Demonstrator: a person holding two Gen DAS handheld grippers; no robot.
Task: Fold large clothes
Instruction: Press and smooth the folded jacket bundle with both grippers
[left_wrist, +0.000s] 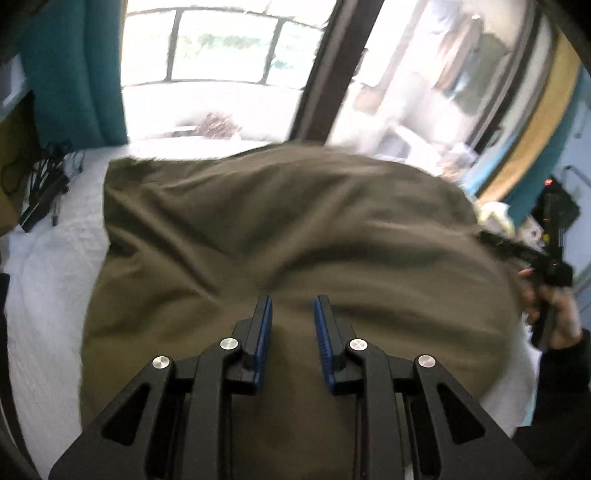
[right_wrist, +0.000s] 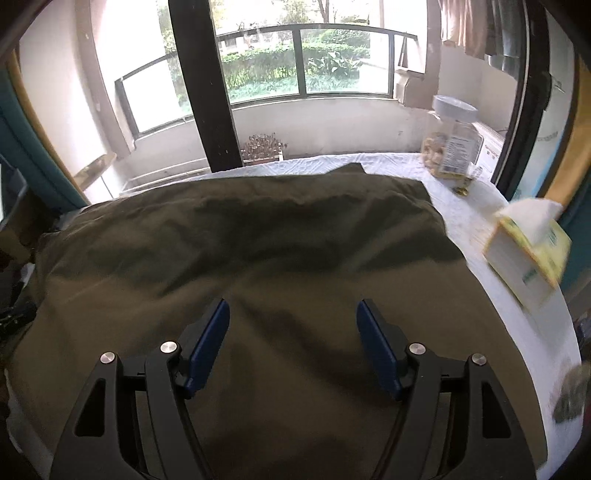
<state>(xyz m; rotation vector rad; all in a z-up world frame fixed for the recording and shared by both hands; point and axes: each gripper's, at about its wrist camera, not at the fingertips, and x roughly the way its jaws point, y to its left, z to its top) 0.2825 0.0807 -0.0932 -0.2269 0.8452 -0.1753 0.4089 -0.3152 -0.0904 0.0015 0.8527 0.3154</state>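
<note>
A large olive-green garment (left_wrist: 295, 229) lies spread over a white-covered table (left_wrist: 55, 266); it also fills the right wrist view (right_wrist: 258, 236). My left gripper (left_wrist: 293, 306) hovers over its near part, jaws a little apart with nothing between them. My right gripper (right_wrist: 293, 310) is wide open and empty above the garment's near middle. The right gripper also shows at the right edge of the left wrist view (left_wrist: 543, 266), held by a hand at the garment's right side.
Black cables and a dark device (left_wrist: 44, 192) lie at the table's left. A clear jar (right_wrist: 450, 144) and a tissue box (right_wrist: 528, 254) stand on the table's right side. A window and balcony railing (right_wrist: 295, 66) are behind the table.
</note>
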